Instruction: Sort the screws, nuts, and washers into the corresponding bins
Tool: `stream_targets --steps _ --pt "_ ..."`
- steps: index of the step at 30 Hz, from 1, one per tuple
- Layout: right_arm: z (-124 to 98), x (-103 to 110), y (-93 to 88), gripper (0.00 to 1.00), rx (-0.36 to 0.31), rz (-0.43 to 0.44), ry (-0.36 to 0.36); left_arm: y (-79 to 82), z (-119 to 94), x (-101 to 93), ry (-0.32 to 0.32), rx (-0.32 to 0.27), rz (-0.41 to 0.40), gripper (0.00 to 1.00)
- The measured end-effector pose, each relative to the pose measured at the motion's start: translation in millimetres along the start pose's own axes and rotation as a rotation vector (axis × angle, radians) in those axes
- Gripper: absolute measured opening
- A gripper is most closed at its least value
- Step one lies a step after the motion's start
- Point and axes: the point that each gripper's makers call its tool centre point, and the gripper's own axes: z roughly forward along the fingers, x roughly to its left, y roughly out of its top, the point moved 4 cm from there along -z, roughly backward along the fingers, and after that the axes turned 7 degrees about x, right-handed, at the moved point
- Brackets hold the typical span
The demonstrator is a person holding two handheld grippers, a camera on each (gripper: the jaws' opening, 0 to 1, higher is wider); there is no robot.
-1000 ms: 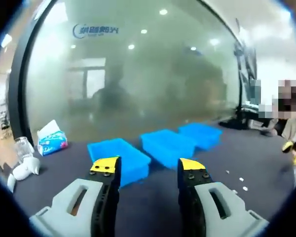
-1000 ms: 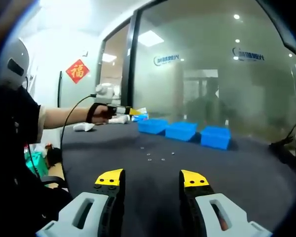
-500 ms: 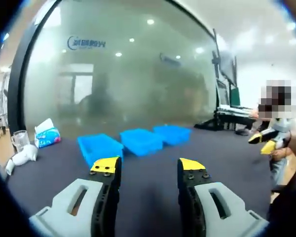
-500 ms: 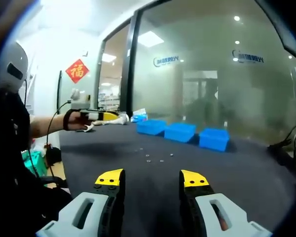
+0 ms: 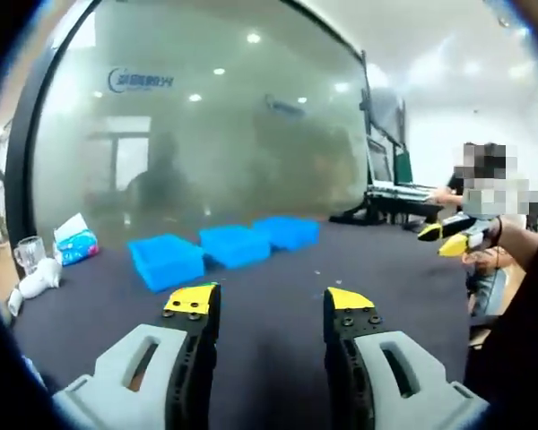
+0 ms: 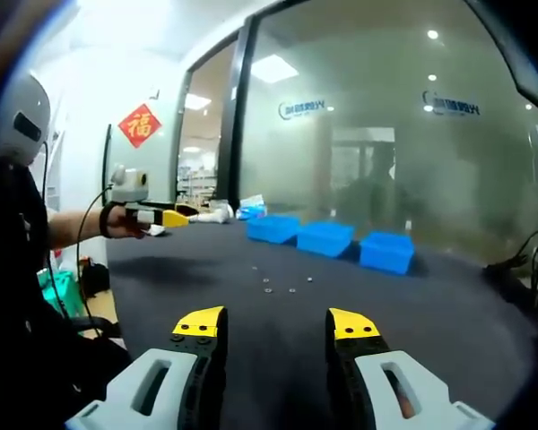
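Observation:
Three blue bins (image 6: 327,238) stand in a row at the far side of the dark table (image 6: 448,322). Several small metal parts (image 6: 267,288) lie loose on the cloth in front of them. My right gripper (image 6: 276,327) is open and empty, low over the near part of the table. In the left gripper view the bins (image 5: 235,245) sit ahead and slightly left of my left gripper (image 5: 269,305), which is open and holds nothing. The left gripper (image 6: 157,215) also appears at the table's left edge, held by a hand. The right gripper (image 5: 457,240) enters the left gripper view from the right.
A tissue pack (image 5: 76,244), a clear cup (image 5: 29,253) and a white object (image 5: 38,282) sit at the table's left end. A frosted glass wall (image 6: 386,134) runs behind the bins. A person's arm and body (image 6: 36,242) fill the left of the right gripper view.
My left gripper has pulled back from the bins toward the table's left edge; the bins look smaller in its view. The right gripper has stayed put. Both remain open.

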Motion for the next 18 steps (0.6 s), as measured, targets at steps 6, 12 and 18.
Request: stream_targets --steps 6,12,18 --pt "-4 -5 -1.8 0.41 0.011 -0.002 -0.013 8.5 7 -7.6 -0.094 0.006 0.023 0.45" --pt "-5 -9 -5.4 0.41 0.021 -0.008 -0.029 13.8 12 -9.1 -0.131 0.01 0.028 0.45" --pt "-6 -11 -7.6 0.41 0.021 -0.004 -0.032 14.1 25 -14.1 -0.164 0.046 0.062 0.45"
